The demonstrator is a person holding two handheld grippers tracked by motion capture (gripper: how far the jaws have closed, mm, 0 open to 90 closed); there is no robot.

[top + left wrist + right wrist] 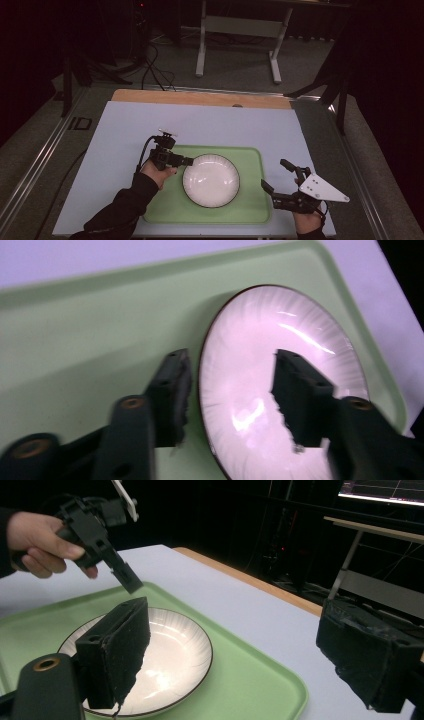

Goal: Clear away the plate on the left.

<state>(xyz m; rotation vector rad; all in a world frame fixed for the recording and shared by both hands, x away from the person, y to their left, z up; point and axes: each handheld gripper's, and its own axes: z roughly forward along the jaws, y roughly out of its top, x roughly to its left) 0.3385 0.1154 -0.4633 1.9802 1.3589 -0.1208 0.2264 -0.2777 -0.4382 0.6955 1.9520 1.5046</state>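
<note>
High view gives me a white plate (211, 180) lying in the middle of a green tray (252, 155), which sits on the pale counter (200, 125) toward my near edge. My left claw (189, 161) hangs at the plate's left rim, its jaws spread; through the left gripper view I see one jaw over the tray and the other over the plate's face, with the rim between them, nothing pinched. My right claw (274, 177) sits off the tray's right edge above the counter, jaws spread wide and empty. I cannot tell whether either claw touches anything.
</note>
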